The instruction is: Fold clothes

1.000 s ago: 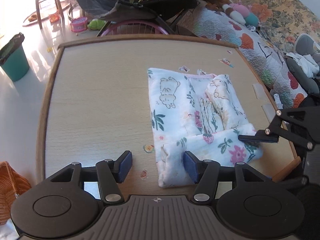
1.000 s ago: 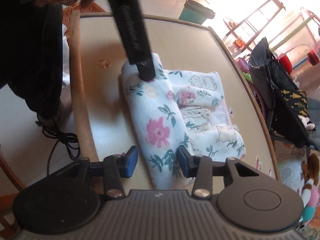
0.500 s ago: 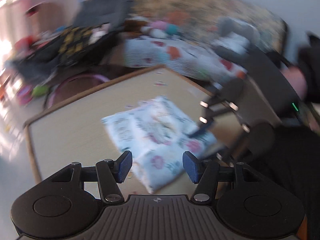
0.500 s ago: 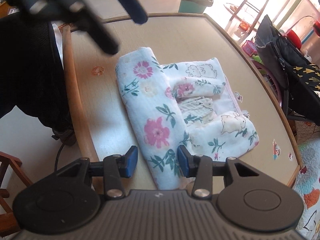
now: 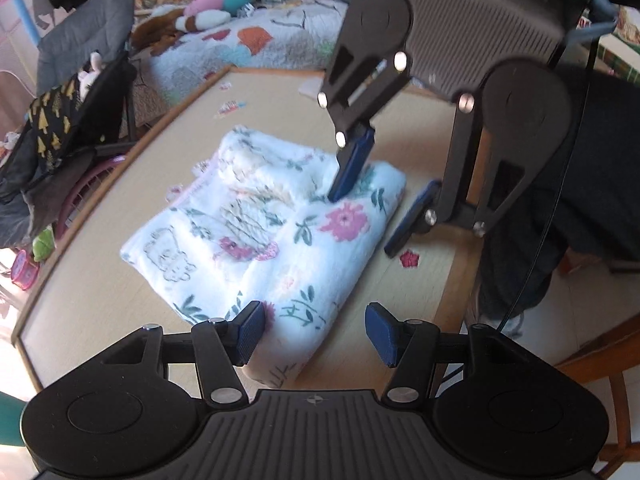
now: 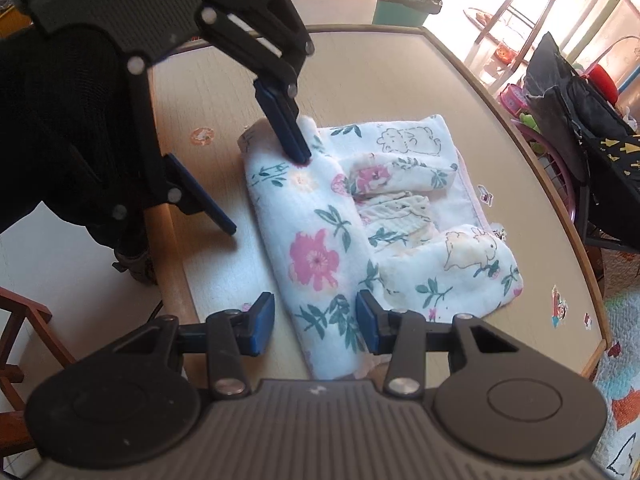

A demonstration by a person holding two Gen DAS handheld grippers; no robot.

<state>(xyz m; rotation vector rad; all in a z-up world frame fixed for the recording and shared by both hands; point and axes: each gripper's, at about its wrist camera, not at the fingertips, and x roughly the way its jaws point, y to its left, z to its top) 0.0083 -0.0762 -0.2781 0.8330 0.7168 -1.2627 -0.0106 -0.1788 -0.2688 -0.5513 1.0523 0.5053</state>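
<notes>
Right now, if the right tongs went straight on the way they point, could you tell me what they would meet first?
Most likely the rolled edge of the floral cloth, which lies between the open right tongs; depth is uncertain.

1. The folded cloth point(image 6: 320, 240) is showing white, printed with pink flowers, green leaves and outlined bears.
2. Its edge point(image 6: 472, 196) is showing a pale pink trim.
3. The table point(image 6: 380, 80) is showing light beige with a brown wooden rim.
4. The left gripper point(image 5: 315, 334) and right gripper point(image 6: 315, 322) are showing black frames with blue pads.
5. The bin point(image 6: 404, 10) is showing teal with a black liner.
6. The bag point(image 5: 52, 128) is showing black with yellow trees.
</notes>
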